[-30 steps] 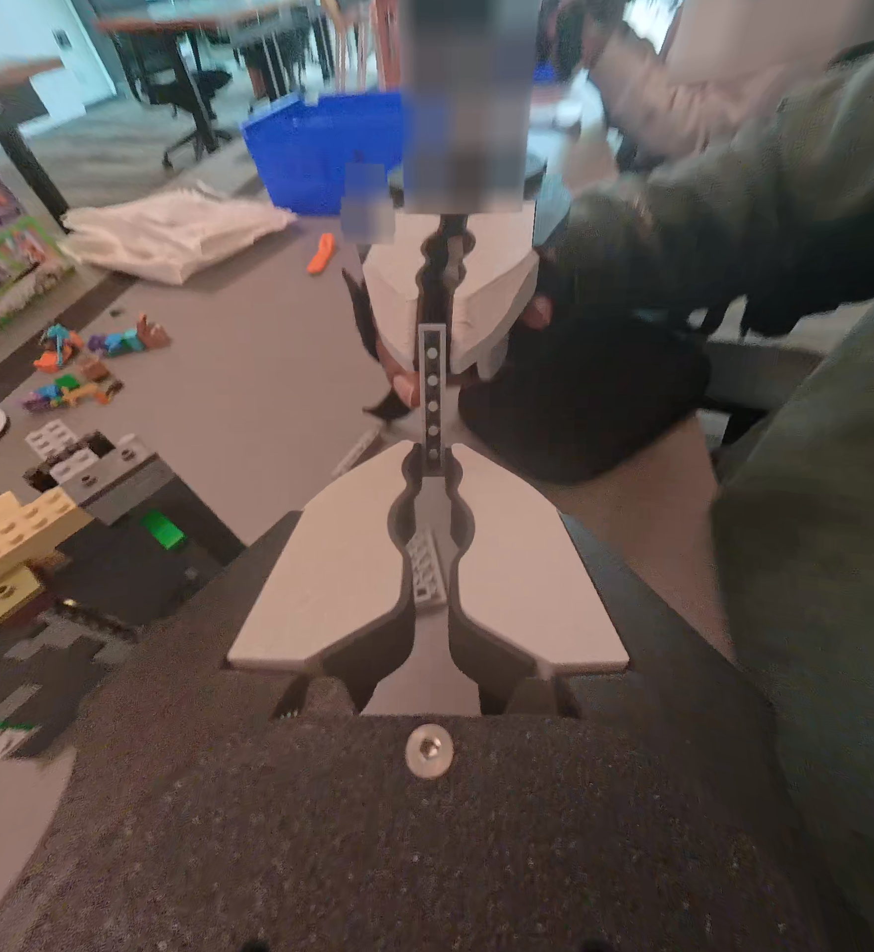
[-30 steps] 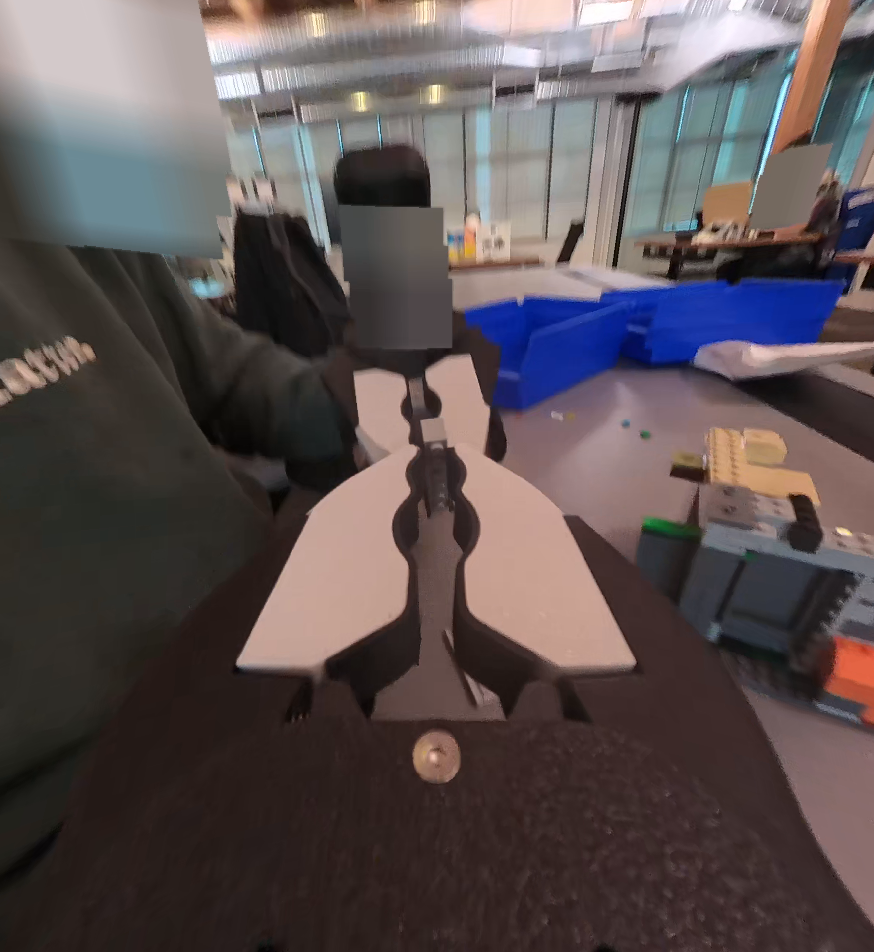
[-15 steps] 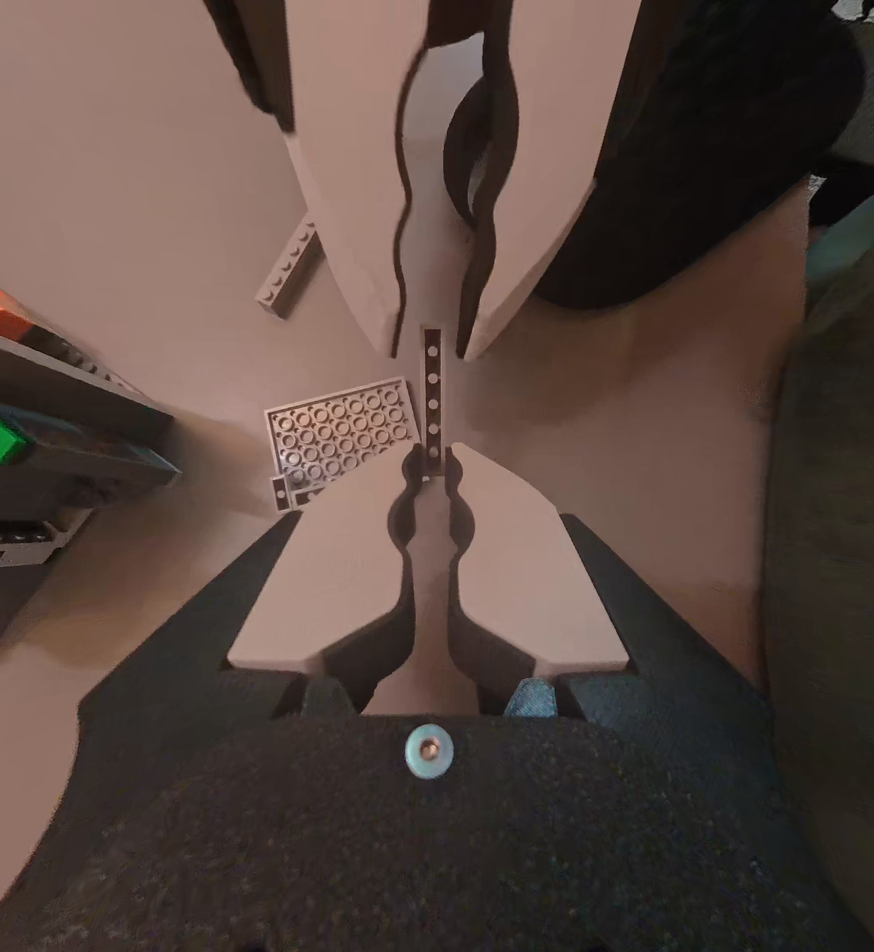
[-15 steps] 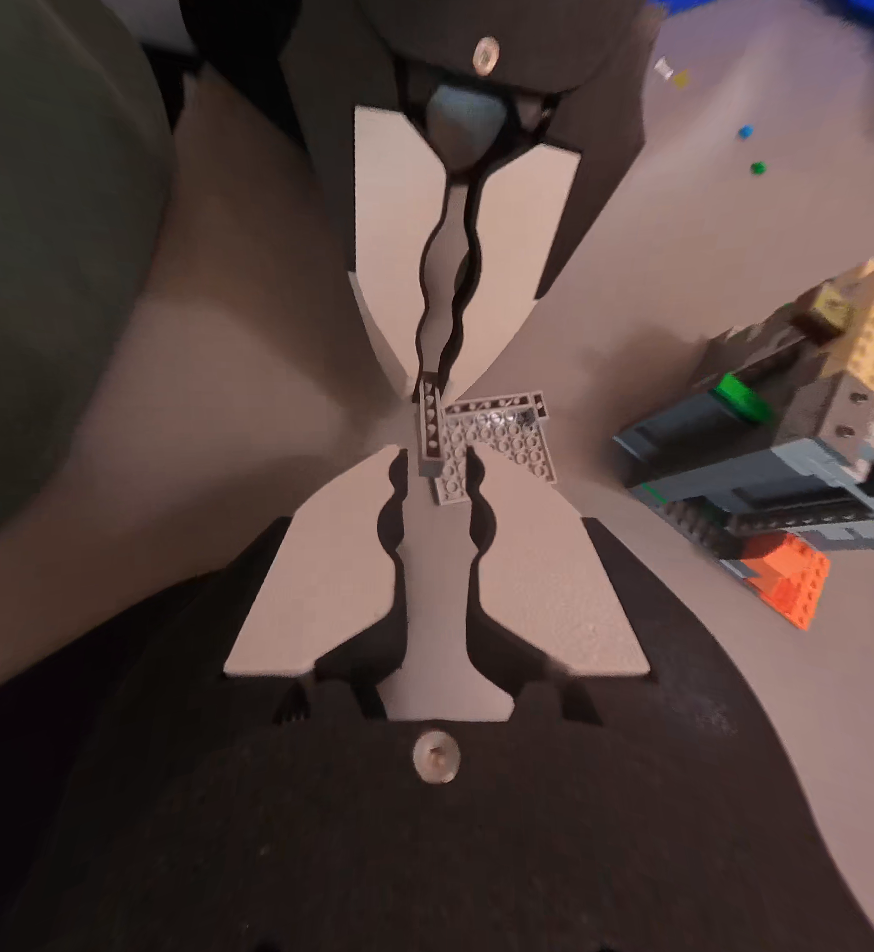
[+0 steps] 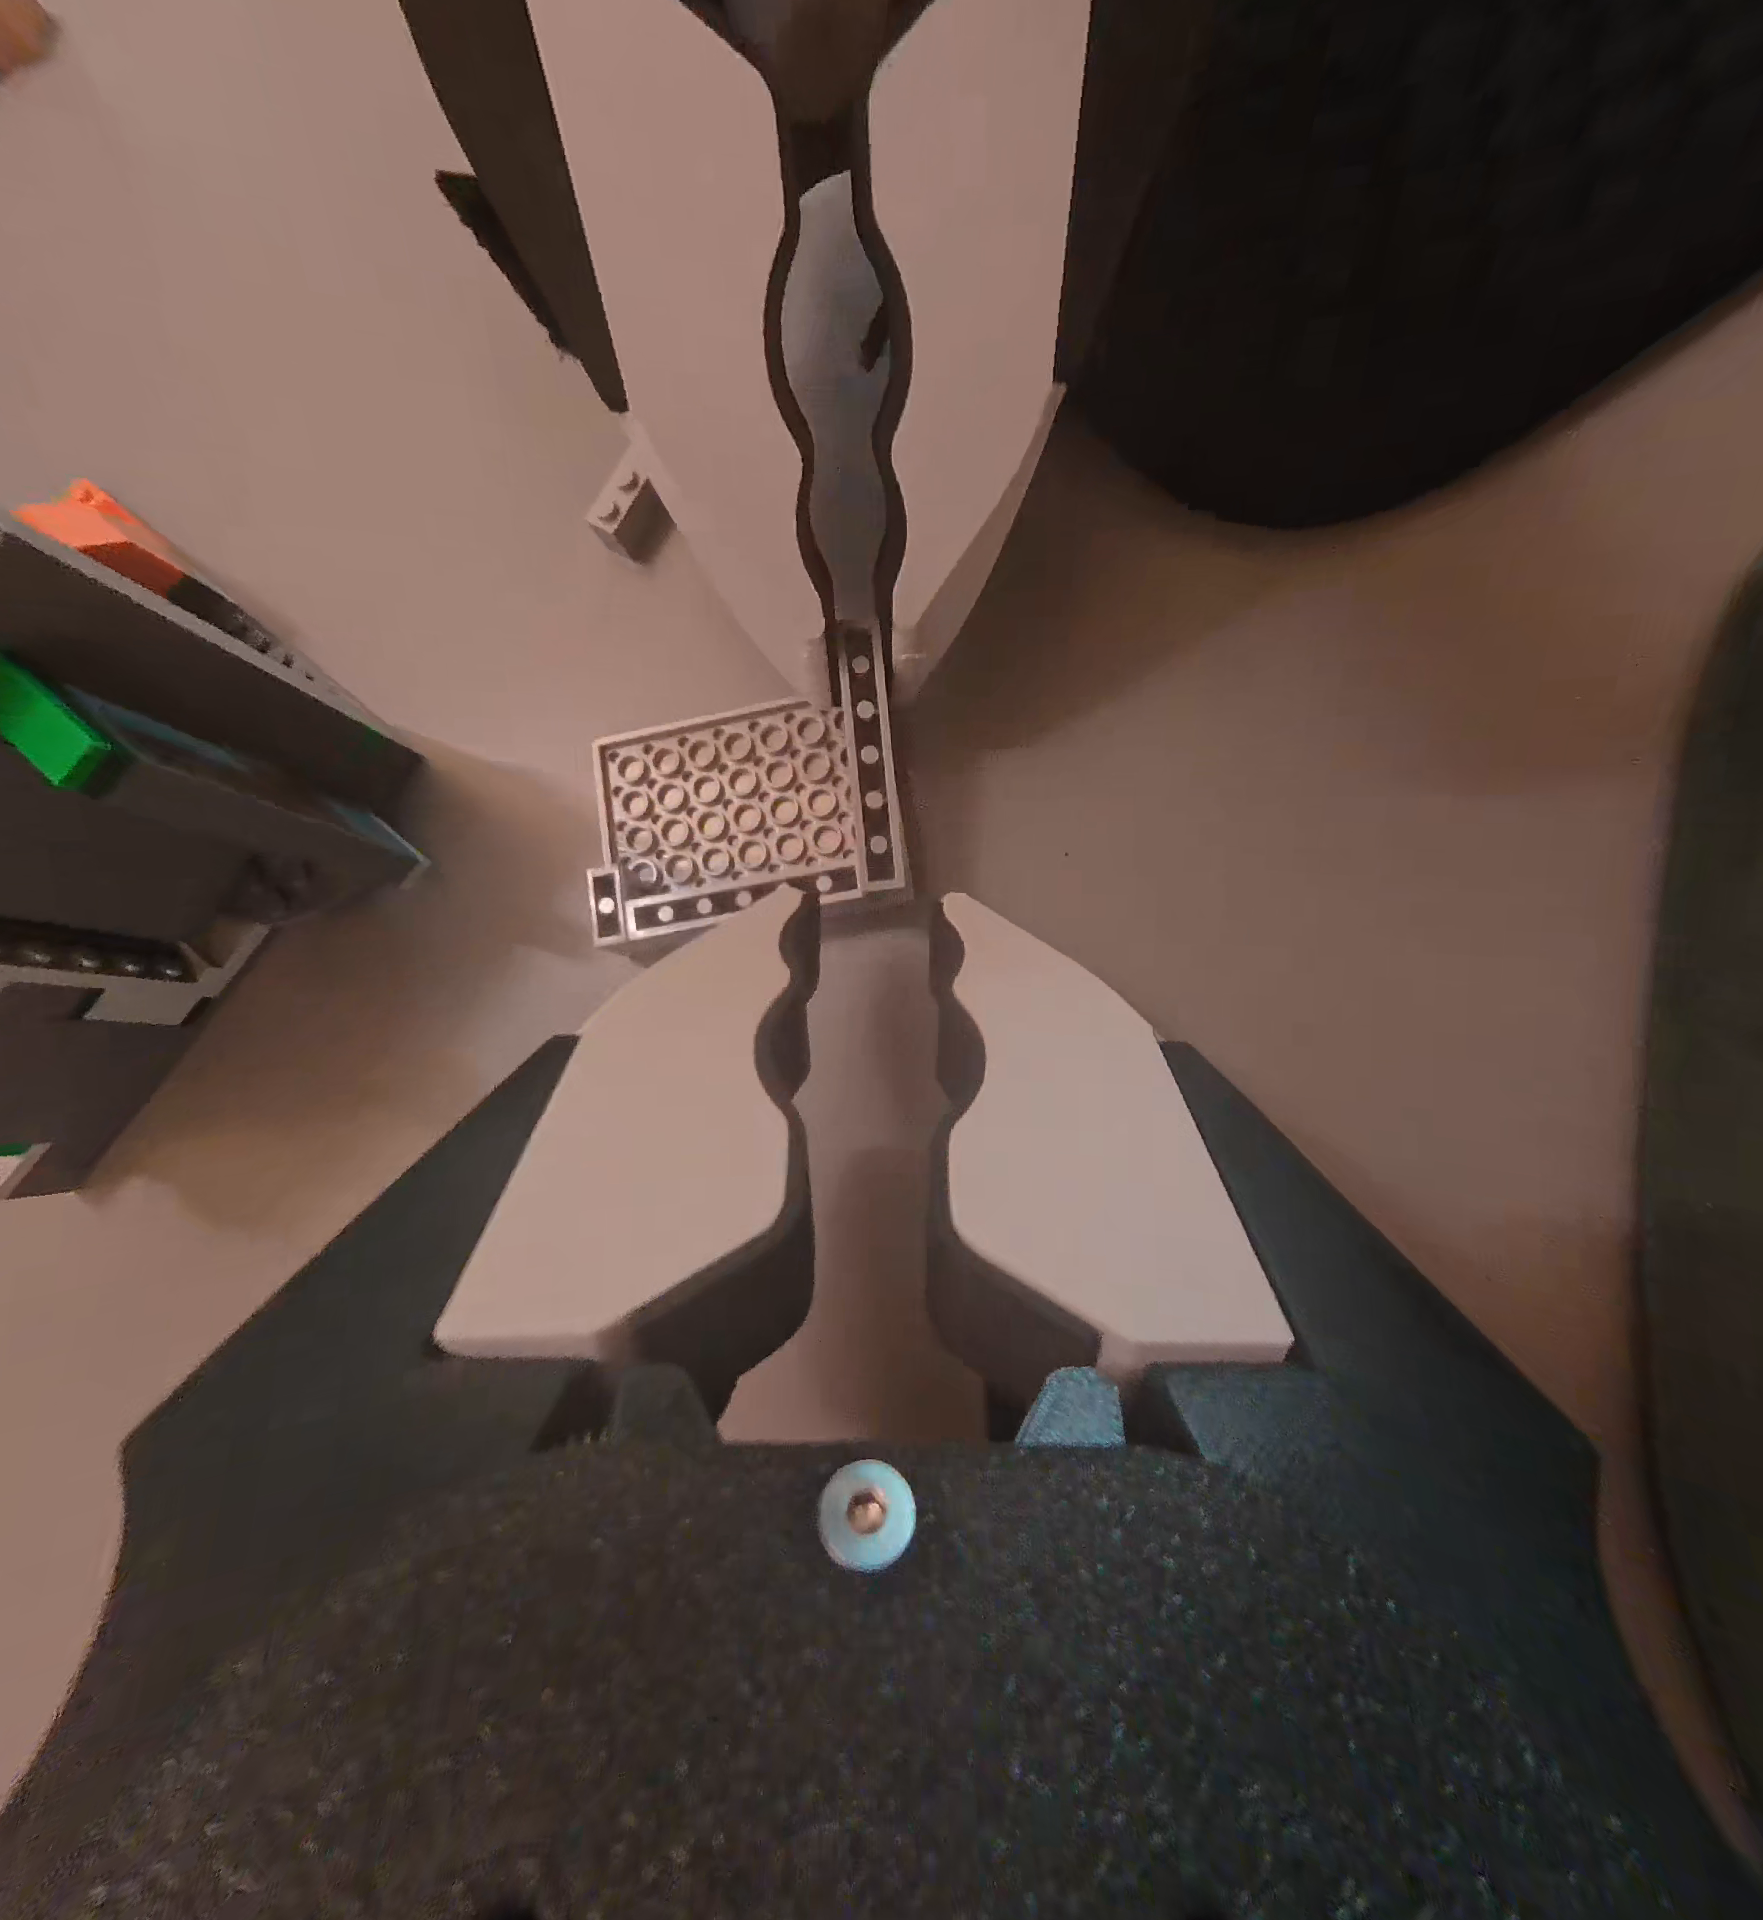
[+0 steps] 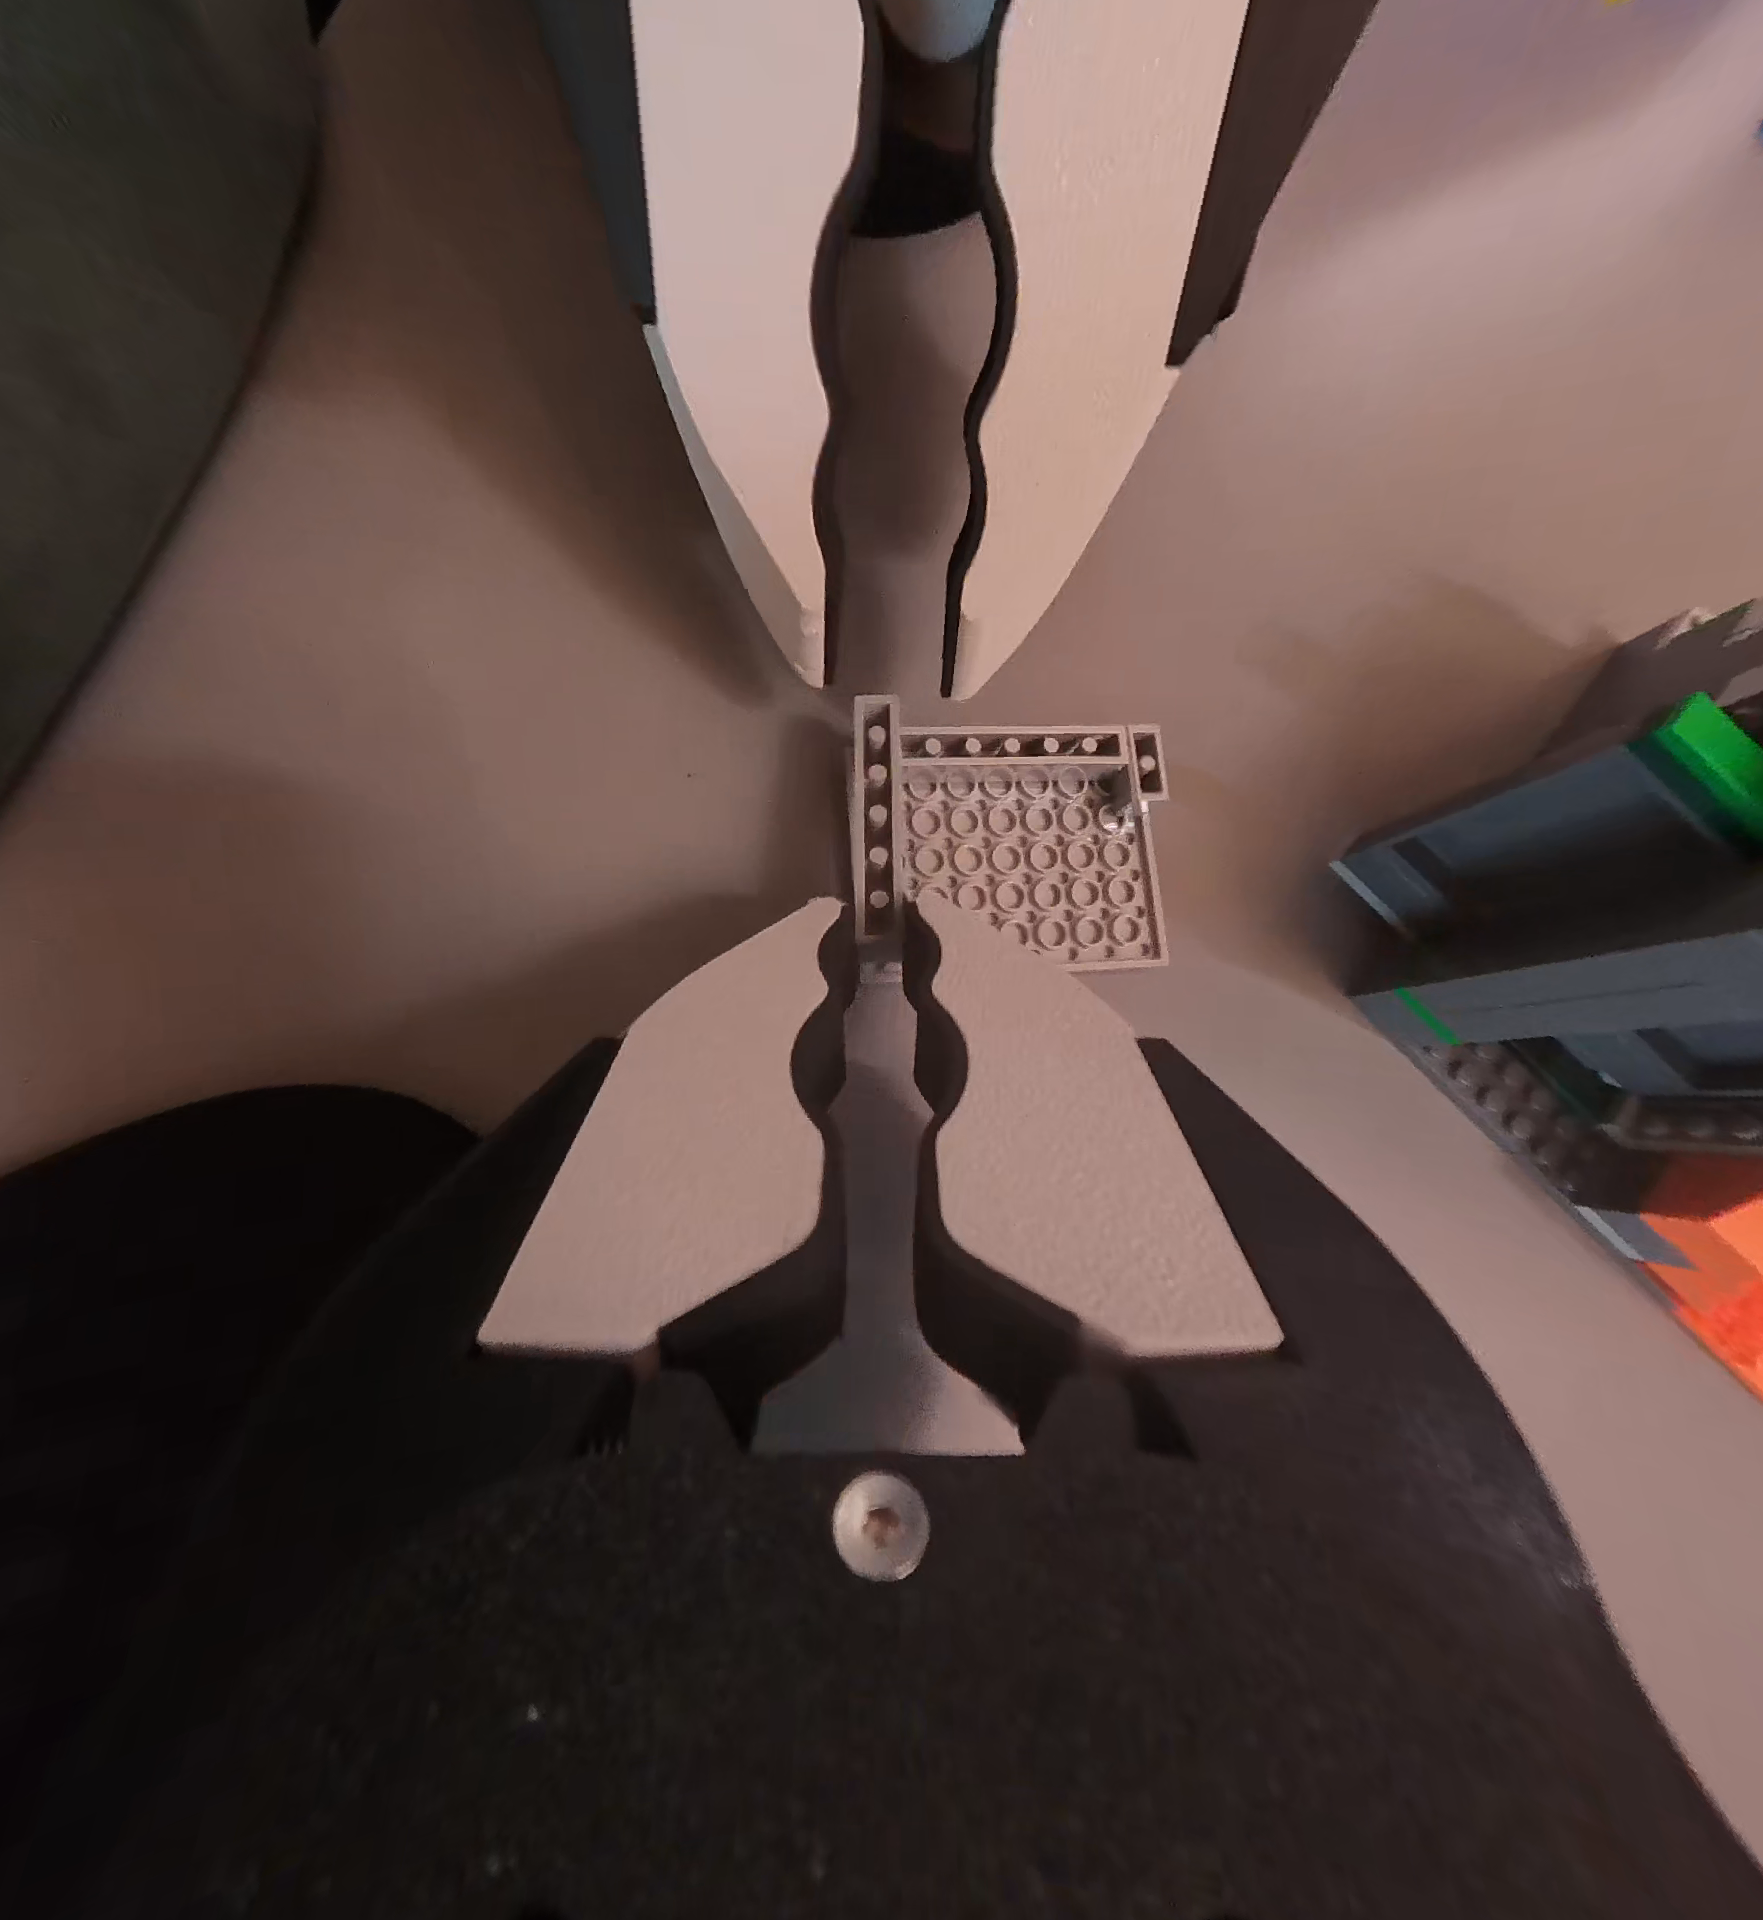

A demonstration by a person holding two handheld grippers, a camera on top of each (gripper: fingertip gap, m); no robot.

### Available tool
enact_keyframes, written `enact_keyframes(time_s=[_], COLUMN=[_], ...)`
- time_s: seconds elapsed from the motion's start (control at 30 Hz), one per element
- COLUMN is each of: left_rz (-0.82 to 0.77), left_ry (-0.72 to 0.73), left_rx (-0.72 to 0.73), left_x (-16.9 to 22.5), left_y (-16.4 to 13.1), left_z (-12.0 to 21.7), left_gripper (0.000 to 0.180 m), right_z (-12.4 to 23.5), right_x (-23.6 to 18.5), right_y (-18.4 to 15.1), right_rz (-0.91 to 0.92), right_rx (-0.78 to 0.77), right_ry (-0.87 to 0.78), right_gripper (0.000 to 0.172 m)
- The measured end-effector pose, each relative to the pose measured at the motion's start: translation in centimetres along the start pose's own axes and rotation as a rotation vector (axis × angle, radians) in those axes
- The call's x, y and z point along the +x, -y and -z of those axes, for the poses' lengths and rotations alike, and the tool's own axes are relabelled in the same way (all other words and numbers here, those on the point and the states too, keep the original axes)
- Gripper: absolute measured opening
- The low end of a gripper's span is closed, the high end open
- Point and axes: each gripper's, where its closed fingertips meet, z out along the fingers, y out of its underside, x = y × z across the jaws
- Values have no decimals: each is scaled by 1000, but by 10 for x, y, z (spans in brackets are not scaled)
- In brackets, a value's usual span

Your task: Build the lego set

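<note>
Gray strip point(image 6: 877, 831) pinched at one end by the right gripper point(image 6: 879, 914), steadying it against the plate point(image 5: 721, 805); left gripper point(image 5: 872, 904) open, empty.

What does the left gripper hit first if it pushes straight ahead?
Likely the near end of the narrow grey strip edging the studded plate, just ahead of the open left gripper. The right gripper pinches the strip's far end. Height is unclear.

Dim warm light, soft shadows, fisheye edge distortion, blurred margins
</note>
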Motion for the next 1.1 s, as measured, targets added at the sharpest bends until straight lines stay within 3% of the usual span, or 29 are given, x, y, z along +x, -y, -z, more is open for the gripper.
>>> enact_keyframes(time_s=[0.63, 0.83, 1.1], left_rz=[19, 24, 24], left_ry=[-19, -14, -8], left_rx=[41, 44, 49], left_x=[-1, -2, -2], left_y=[0, 1, 1], left_z=[-10, -11, -12], left_gripper=[10, 9, 9], right_z=[-9, -7, -10], right_x=[1, 2, -1], right_y=[-8, -8, 11], right_rz=[-13, -9, 18], right_rx=[-78, -92, -110], right_ry=[74, 71, 65], right_gripper=[8, 16, 14])
